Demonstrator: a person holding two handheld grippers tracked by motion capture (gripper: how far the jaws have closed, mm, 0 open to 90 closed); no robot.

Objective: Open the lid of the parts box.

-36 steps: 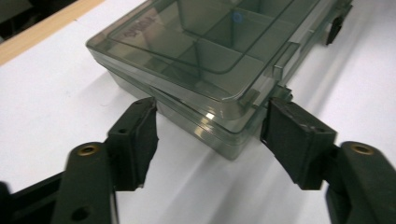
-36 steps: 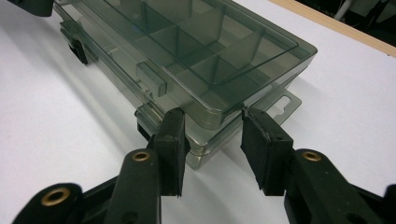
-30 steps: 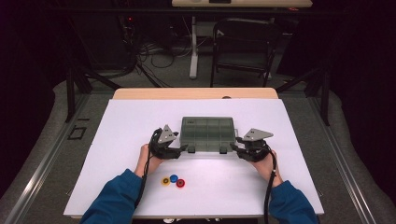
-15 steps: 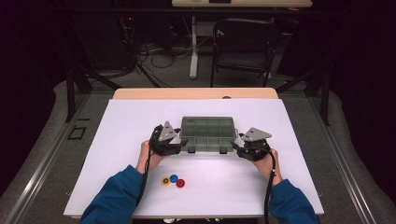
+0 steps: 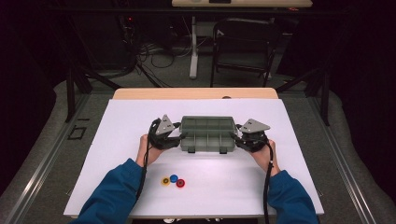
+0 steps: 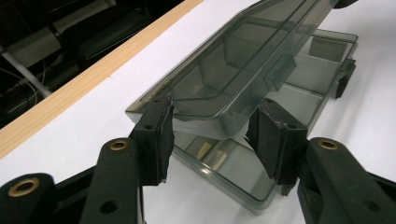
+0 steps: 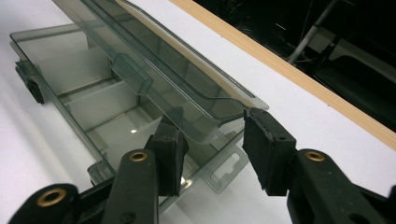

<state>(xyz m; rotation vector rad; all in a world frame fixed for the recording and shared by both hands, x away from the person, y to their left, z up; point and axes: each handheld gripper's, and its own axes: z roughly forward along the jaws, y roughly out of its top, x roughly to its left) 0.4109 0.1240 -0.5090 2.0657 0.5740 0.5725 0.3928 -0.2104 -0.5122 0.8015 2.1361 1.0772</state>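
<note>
White counter (image 5: 140, 121) in a dark room with a chair (image 5: 243, 42) behind: a smoky clear plastic compartment box (image 5: 208, 133) sits mid-counter, lid (image 6: 233, 60) half raised.
Left tongs (image 6: 212, 135) and right tongs (image 7: 212, 144), which have just been closing, each straddle a lid end; pad contact is unclear. It looks light, stiff, slick and crackable; hold the lid's end corners.

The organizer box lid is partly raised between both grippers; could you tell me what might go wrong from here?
1. The lid sits between the fingers of the left gripper at one corner only; it could slip and drop shut.
2. The right gripper holds the other end; uneven lifting may twist the lid.
3. The light box may slide on the white table.
</note>
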